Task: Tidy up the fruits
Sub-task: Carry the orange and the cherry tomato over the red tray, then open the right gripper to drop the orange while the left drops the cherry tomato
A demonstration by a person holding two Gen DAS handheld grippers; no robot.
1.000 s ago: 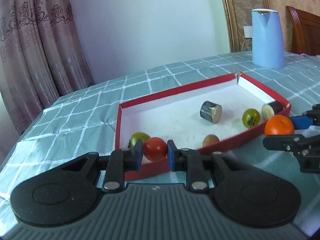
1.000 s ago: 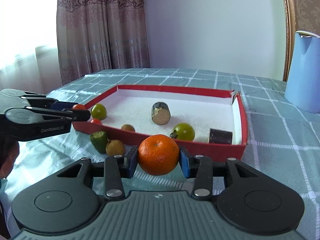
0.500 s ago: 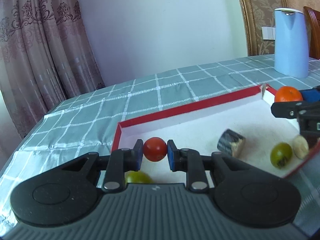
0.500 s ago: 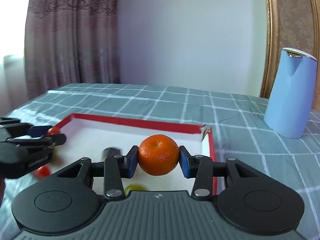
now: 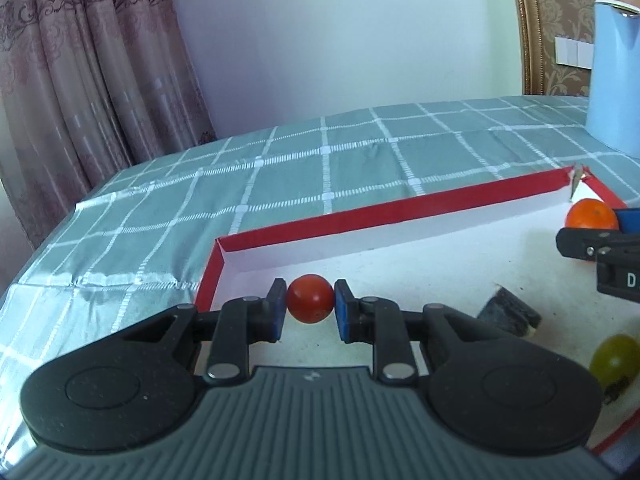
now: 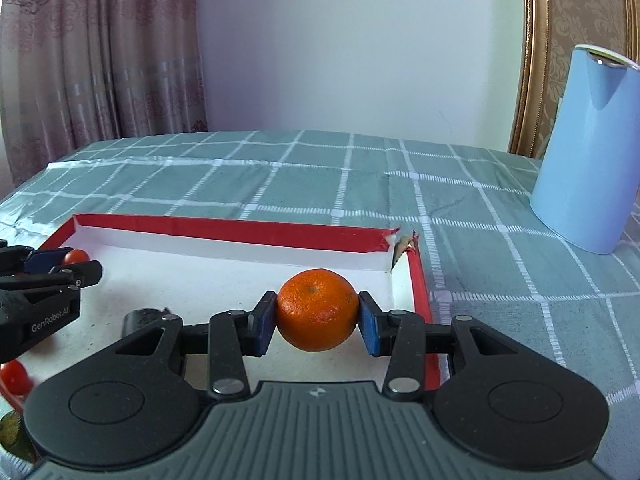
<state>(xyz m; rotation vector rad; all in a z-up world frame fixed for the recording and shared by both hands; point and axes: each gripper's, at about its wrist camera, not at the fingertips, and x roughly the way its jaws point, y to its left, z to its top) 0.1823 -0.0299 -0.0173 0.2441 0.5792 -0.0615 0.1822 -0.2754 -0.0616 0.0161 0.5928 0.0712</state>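
Observation:
My left gripper [image 5: 310,311] is shut on a small red tomato [image 5: 311,298] and holds it over the far left corner of the red-rimmed white tray [image 5: 360,220]. My right gripper [image 6: 317,319] is shut on an orange mandarin [image 6: 317,309] over the tray's far right corner [image 6: 416,280]. In the left wrist view the mandarin [image 5: 591,214] and the right gripper show at the right. In the right wrist view the left gripper [image 6: 60,266] with its tomato [image 6: 76,257] shows at the left.
A dark cut piece [image 5: 510,314] and a green tomato [image 5: 614,358] lie in the tray. Another red tomato [image 6: 14,376] sits at the tray's near left. A light blue jug [image 6: 588,148] stands on the checked tablecloth [image 6: 320,176] to the right. Curtains hang behind.
Both grippers have carried their fruits from in front of the tray forward over it, toward its far corners. Both stay shut on their fruit.

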